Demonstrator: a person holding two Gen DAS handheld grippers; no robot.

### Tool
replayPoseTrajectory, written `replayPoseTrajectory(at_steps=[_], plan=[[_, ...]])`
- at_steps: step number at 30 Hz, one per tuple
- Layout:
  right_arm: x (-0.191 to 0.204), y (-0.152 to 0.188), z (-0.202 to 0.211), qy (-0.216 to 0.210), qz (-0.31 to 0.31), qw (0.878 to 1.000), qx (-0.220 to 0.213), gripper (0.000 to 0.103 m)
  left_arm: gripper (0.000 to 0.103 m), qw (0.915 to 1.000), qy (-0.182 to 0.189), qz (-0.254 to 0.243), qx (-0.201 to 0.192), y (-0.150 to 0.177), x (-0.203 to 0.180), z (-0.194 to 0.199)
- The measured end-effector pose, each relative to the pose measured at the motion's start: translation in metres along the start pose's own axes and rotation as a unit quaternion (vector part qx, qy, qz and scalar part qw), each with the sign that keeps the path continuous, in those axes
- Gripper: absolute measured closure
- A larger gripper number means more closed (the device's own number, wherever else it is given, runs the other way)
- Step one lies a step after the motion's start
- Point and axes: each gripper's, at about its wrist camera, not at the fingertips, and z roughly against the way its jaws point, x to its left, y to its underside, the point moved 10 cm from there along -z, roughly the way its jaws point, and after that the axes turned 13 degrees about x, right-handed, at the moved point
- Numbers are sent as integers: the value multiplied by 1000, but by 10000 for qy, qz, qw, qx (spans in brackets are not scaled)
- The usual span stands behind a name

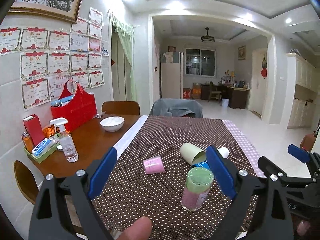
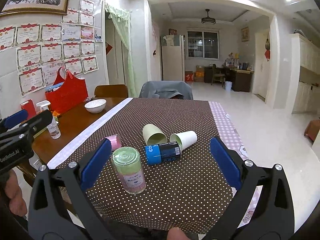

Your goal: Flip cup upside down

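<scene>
Left wrist view: left gripper [image 1: 162,176] wide open, holding nothing; the pale green cup [image 1: 192,153] lies on its side on the dotted tablecloth [image 1: 140,196]. Right wrist view: right gripper [image 2: 160,161] wide open, empty, with the cup [image 2: 153,134] beyond the upright clear container [image 2: 129,173], beside a blue can [image 2: 163,153].

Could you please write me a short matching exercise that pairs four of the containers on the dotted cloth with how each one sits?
Things:
1. clear jar
2. blue can
3. green cup
4. pink cup

States:
A. on its side, mouth toward the camera
B. standing, green end up
C. on its side beside the white paper cup
D. far left, apart from the others

Pairs: 1-B, 2-C, 3-A, 4-D
</scene>
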Motion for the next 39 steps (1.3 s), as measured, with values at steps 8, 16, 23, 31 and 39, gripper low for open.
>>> replayPoseTrajectory(at_steps=[8,16,23,31,39], plan=[[1,-1,7,40,-6,10000,-90,6,14,9999,-24,-14,-102,1,-4,11],[-3,-2,8,97,-49,9999,-103,6,14,10000,41,-21,9,4,-6,6],[-3,-2,8,95,-54,9999,-108,6,14,9999,67,-20,87,6,-7,3],[-3,-2,7,98,-50,9999,-106,6,14,9999,78,-60,48,6,-10,2],[-1,1,4,76,-22,9999,-62,6,14,9997,191,-101,-95,6,-13,5]])
